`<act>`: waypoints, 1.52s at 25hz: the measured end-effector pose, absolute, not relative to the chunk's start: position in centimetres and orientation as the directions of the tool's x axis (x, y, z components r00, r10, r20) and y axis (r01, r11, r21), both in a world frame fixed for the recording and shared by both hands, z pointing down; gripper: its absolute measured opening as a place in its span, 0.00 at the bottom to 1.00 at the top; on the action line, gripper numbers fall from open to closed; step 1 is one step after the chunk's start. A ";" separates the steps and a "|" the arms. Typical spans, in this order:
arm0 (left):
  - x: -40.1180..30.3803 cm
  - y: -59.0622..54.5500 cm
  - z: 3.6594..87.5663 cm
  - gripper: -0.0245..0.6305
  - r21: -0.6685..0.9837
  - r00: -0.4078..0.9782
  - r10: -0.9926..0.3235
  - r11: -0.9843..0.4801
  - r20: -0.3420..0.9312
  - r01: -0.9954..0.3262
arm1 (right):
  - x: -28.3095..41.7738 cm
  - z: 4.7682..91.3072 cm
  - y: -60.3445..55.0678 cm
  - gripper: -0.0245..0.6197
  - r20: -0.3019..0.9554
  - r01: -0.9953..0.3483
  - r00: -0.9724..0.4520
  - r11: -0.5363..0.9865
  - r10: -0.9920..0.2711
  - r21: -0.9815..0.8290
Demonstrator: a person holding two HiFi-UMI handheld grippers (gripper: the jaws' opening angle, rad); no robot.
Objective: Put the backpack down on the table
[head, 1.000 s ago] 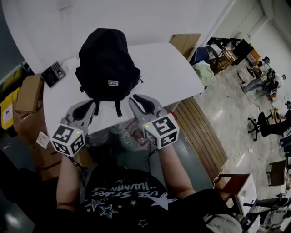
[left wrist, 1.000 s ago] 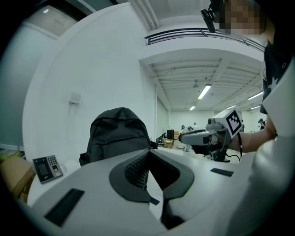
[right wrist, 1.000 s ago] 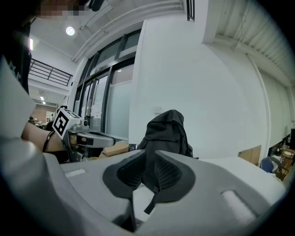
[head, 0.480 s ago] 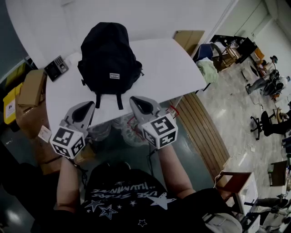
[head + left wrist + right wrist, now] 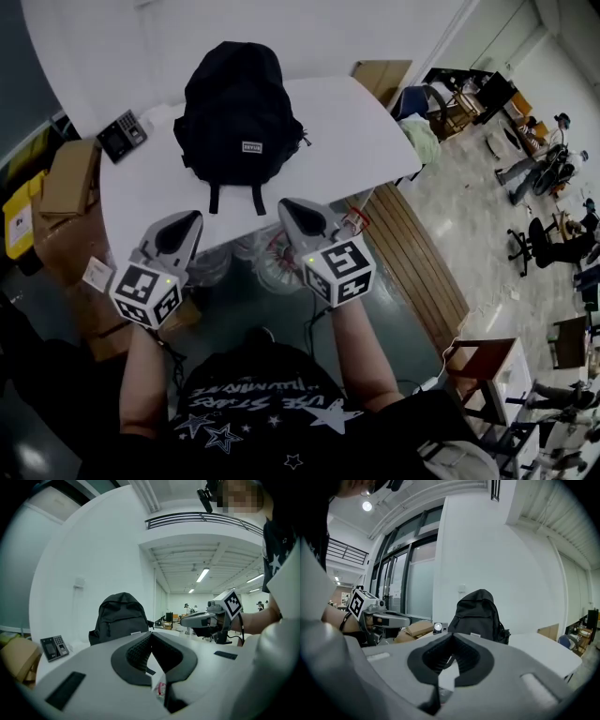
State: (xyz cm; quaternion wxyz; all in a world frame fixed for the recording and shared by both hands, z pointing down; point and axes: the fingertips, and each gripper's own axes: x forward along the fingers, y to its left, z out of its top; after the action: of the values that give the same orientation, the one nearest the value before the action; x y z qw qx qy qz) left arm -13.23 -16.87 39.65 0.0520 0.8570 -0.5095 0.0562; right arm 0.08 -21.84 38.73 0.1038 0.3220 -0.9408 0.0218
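Black fabric backpack [image 5: 242, 117] stands upright on white rectangular table [image 5: 347, 141]. Left gripper [image 5: 187, 220] & right gripper [image 5: 291, 206] both clenched on nothing, hovering off the near edge, apart from it. Risk: tall soft bag could slump over if table's bumped

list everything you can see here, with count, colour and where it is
black fabric backpack: one, black, upright on the table
white table: one, white, under the backpack
grey keypad terminal: one, grey, table's far left corner
brown cardboard boxes: several, brown, mostly left of the table
left gripper: one, grey, shut, empty, by the near table edge
right gripper: one, grey, shut, empty, beside the left
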 end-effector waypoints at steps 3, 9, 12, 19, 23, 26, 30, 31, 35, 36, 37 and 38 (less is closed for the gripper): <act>-14.4 -15.1 39.5 0.05 0.034 0.486 -0.862 -0.487 0.142 -0.873 | -0.7 38.7 -20.1 0.04 0.213 -0.630 -0.755 0.776 -0.621 0.029; -15.8 -11.5 39.1 0.05 0.041 0.513 -0.849 -0.513 0.124 -0.858 | -2.0 38.1 -16.3 0.04 0.212 -0.656 -0.729 0.753 -0.650 0.051; -16.3 -9.5 39.0 0.05 0.039 0.530 -0.839 -0.530 0.124 -0.847 | -2.6 37.9 -14.1 0.04 0.216 -0.668 -0.717 0.742 -0.663 0.062; -17.1 -5.2 39.1 0.05 0.044 0.576 -0.809 -0.575 0.119 -0.817 | -2.9 38.5 -8.8 0.04 0.226 -0.716 -0.669 0.695 -0.708 0.058; -17.4 -3.8 39.6 0.05 0.053 0.586 -0.801 -0.584 0.119 -0.810 | -2.4 39.1 -6.6 0.04 0.254 -0.733 -0.643 0.677 -0.723 0.073; -17.6 -2.7 39.6 0.05 0.057 0.593 -0.797 -0.590 0.114 -0.805 | -2.0 39.0 -5.7 0.04 0.265 -0.748 -0.619 0.658 -0.739 0.087; -17.6 -2.0 39.5 0.05 0.070 0.591 -0.800 -0.587 0.098 -0.806 | -2.2 39.3 -4.6 0.04 0.283 -0.739 -0.615 0.663 -0.736 0.121; -17.5 -1.8 39.6 0.05 0.070 0.592 -0.800 -0.587 0.099 -0.806 | -2.3 39.5 -4.4 0.04 0.286 -0.734 -0.617 0.667 -0.733 0.126; -17.0 -1.5 39.9 0.05 0.072 0.592 -0.799 -0.588 0.102 -0.806 | -2.0 39.9 -4.0 0.04 0.301 -0.733 -0.615 0.669 -0.729 0.122; -16.9 -1.5 39.9 0.05 0.073 0.593 -0.799 -0.588 0.103 -0.805 | -1.9 40.0 -3.9 0.04 0.302 -0.731 -0.617 0.671 -0.726 0.121; -16.7 -1.4 40.0 0.05 0.073 0.593 -0.799 -0.588 0.104 -0.805 | -1.7 40.1 -3.8 0.04 0.304 -0.729 -0.619 0.674 -0.724 0.120; -16.4 -1.4 40.1 0.05 0.073 0.593 -0.798 -0.588 0.106 -0.805 | -1.5 40.2 -3.6 0.04 0.305 -0.726 -0.622 0.677 -0.721 0.120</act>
State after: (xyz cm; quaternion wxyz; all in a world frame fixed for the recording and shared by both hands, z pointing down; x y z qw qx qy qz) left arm -16.45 -1.35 40.14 0.0567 0.8906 -0.4502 0.0307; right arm -1.54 -3.64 40.24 0.1660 0.4017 -0.9005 0.0076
